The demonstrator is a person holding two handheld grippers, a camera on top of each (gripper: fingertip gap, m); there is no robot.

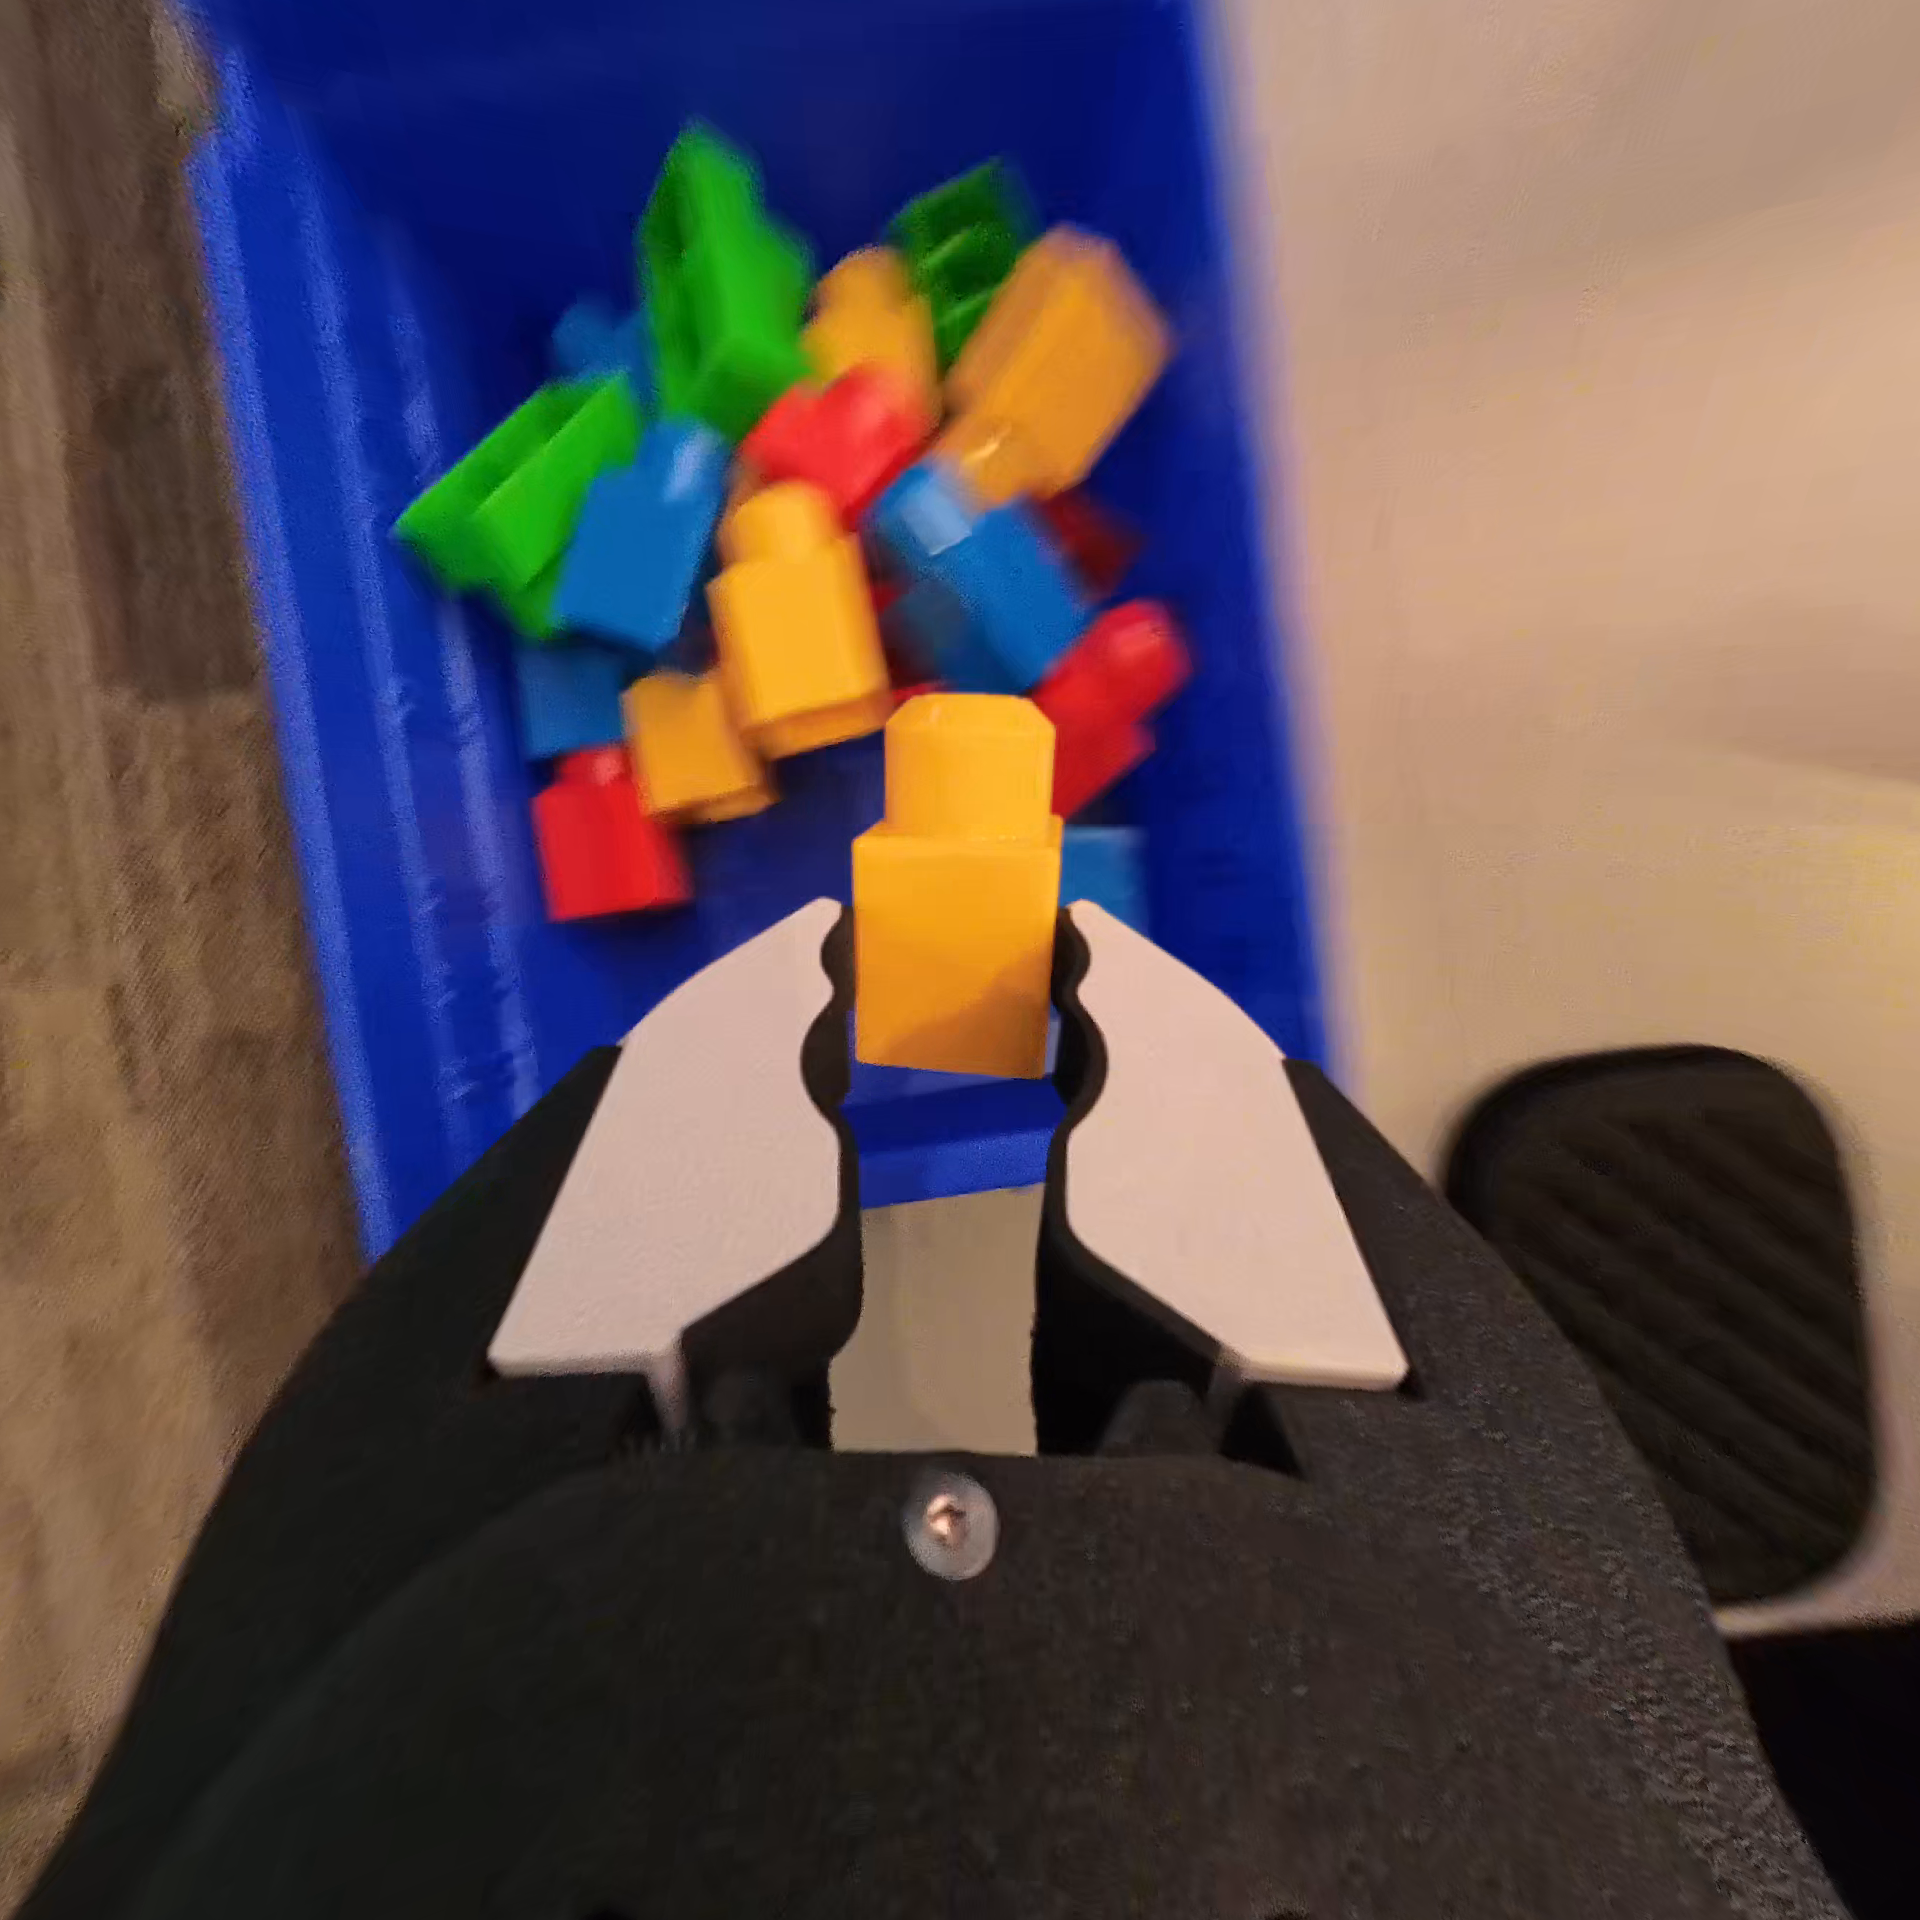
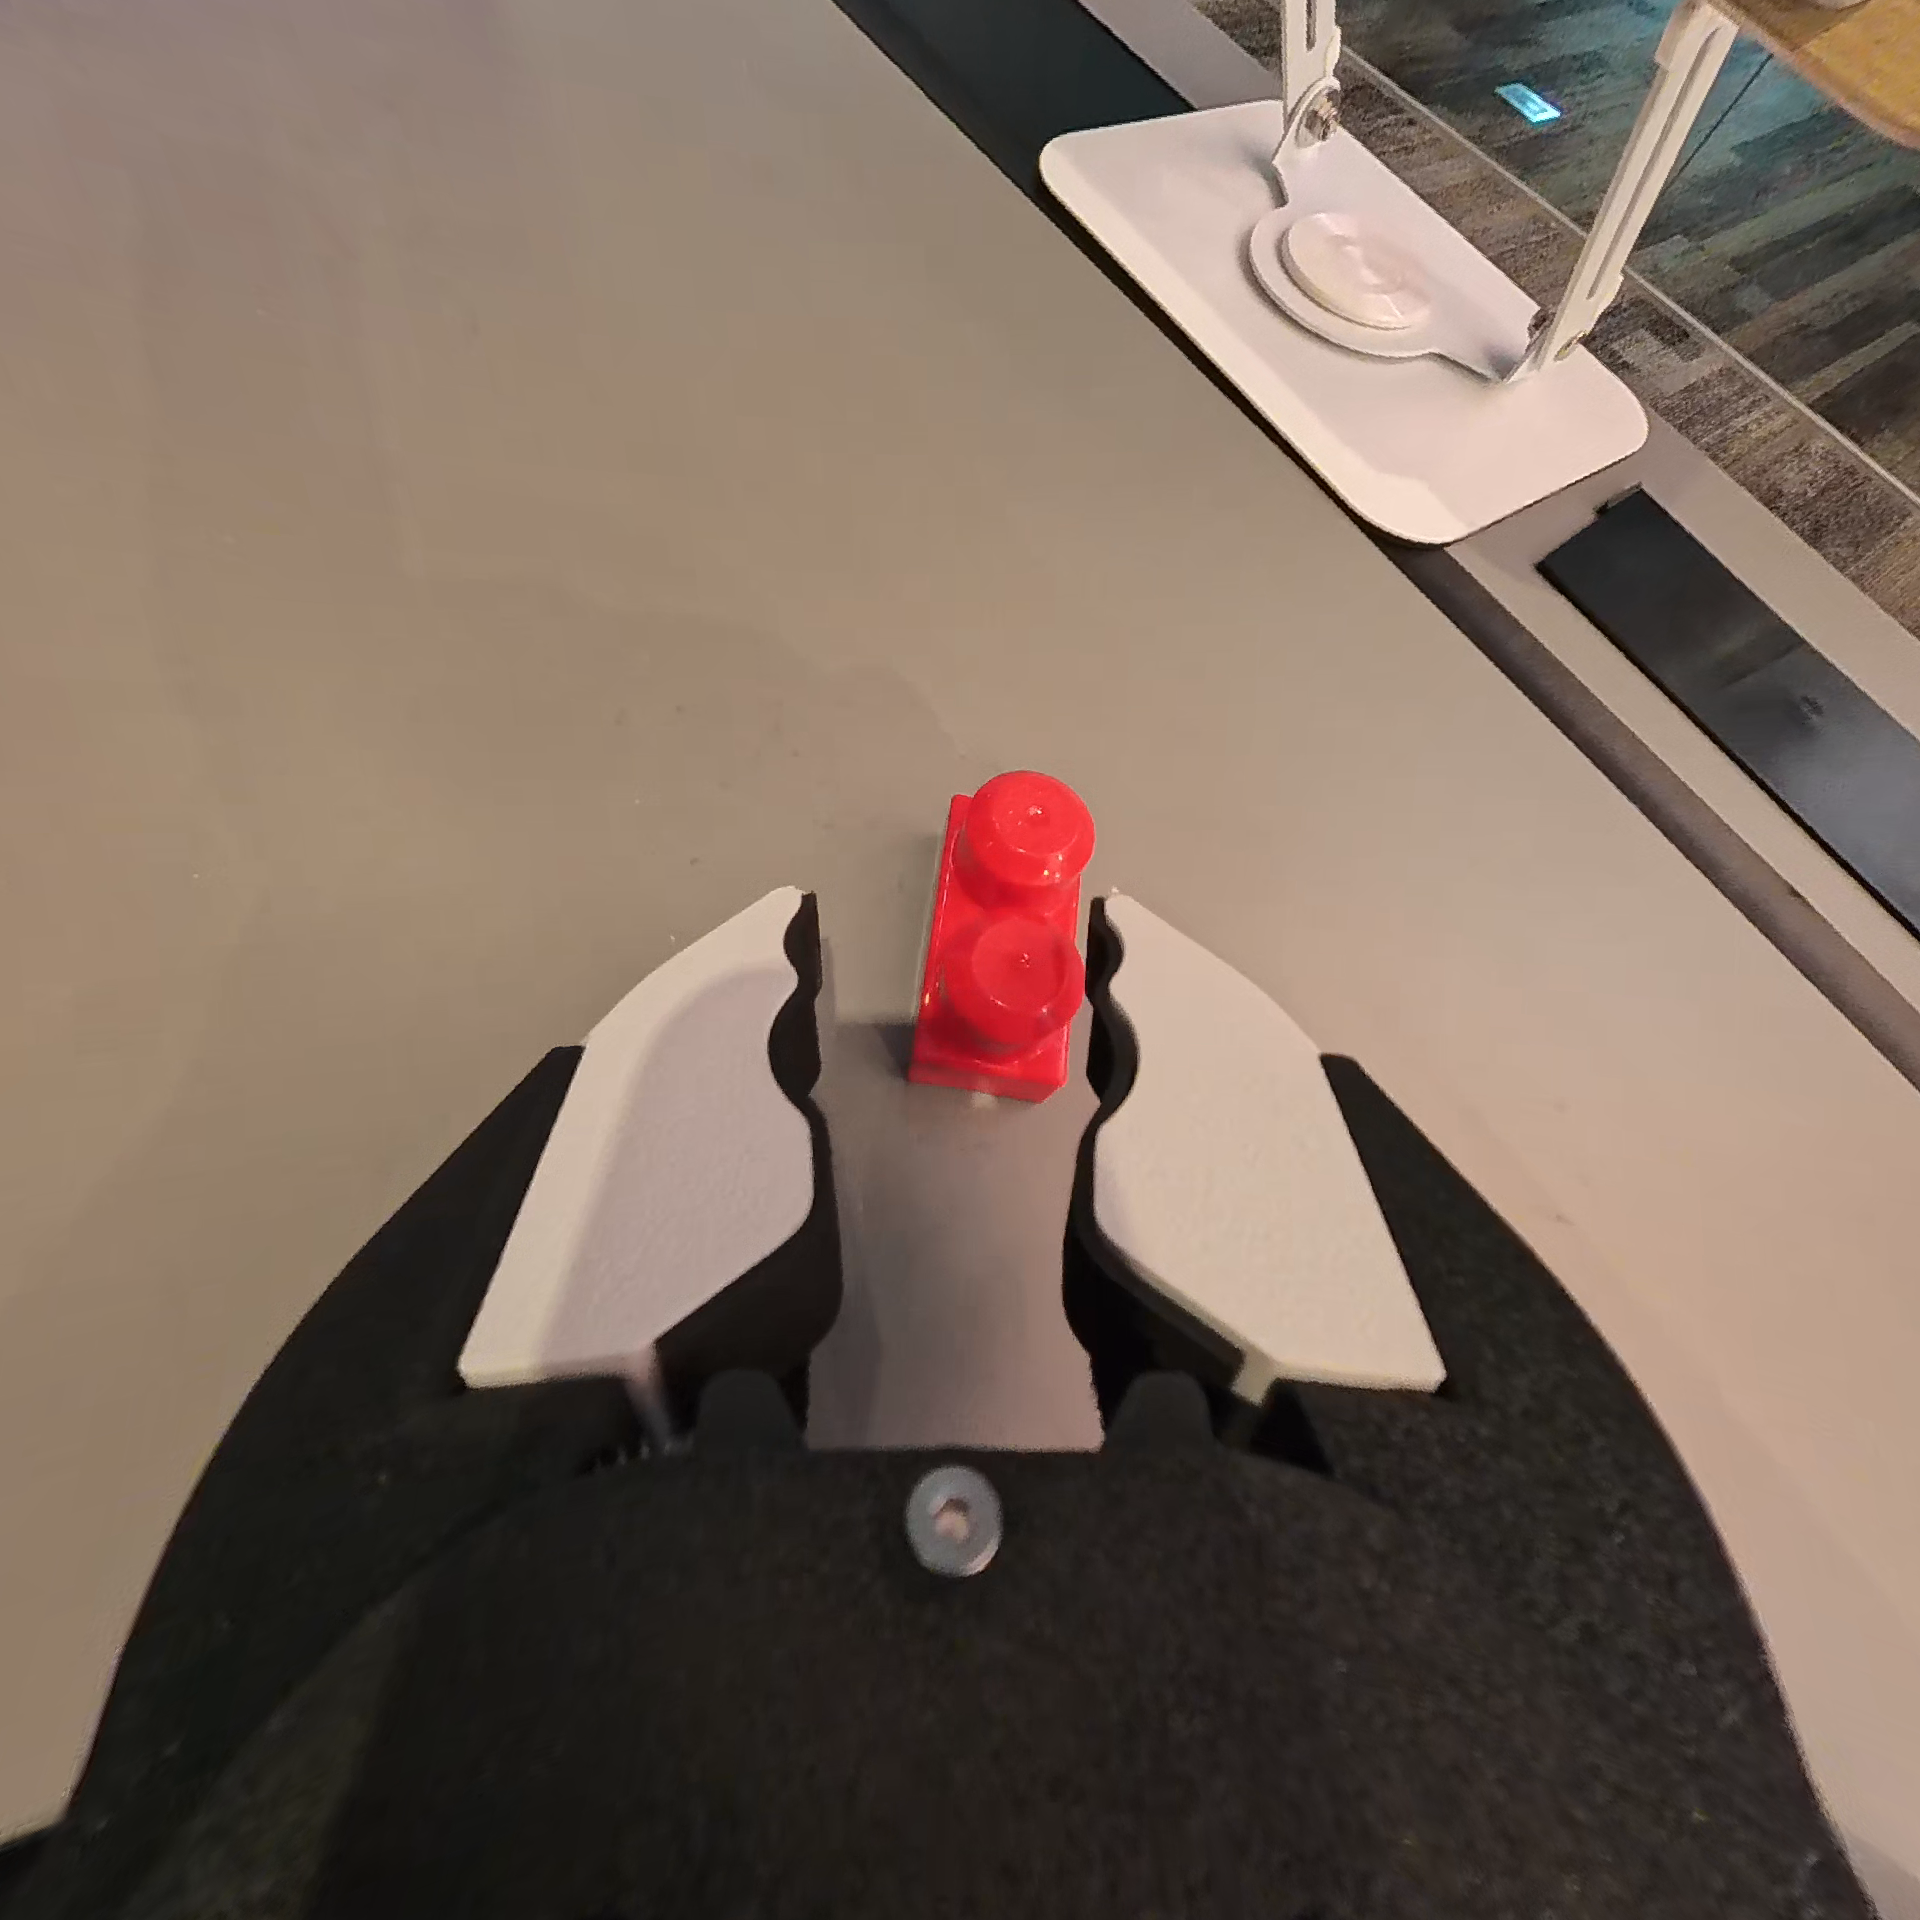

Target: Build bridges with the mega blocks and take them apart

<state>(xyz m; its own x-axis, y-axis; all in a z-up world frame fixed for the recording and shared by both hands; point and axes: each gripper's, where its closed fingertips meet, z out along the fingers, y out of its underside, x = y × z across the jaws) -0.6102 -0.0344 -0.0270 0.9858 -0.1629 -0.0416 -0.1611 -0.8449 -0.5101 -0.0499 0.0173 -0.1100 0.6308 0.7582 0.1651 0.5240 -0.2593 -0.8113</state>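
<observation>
- Two grippers are at work, each with its own block: the left gripper (image 1: pixel 954 971) is clamped on a yellow block (image 1: pixel 951 935), and the right gripper (image 2: pixel 954 987) has its fingers apart around a red block (image 2: pixel 1003 940).
- The yellow block has one stud and is held by its square body, stud pointing forward, above the near end of a blue bin (image 1: pixel 312 644).
- The bin holds a loose heap of blocks (image 1: pixel 790 509) in green, red, blue and yellow, lying on their sides at all angles; this view is blurred, so finer detail cannot be told.
- The red block has two studs and stands studs up on the grey table (image 2: pixel 416 520). It sits nearer the right finger, perhaps touching it, with a clear gap on the left.
- My judgement: the build has barely begun, with the red piece as a first pier or span.
- To do this step well, centre the right fingers on the red block's flat sides before closing, so it does not skid or twist.
- Carry the yellow block level, keeping the grip on its body, not the stud.
- The blocks look like smooth, glossy hard plastic with round studs; the finger pads are black and wavy, which should help against slipping.
- A white stand base (image 2: pixel 1340 312) rests at the far table edge, well apart.
</observation>
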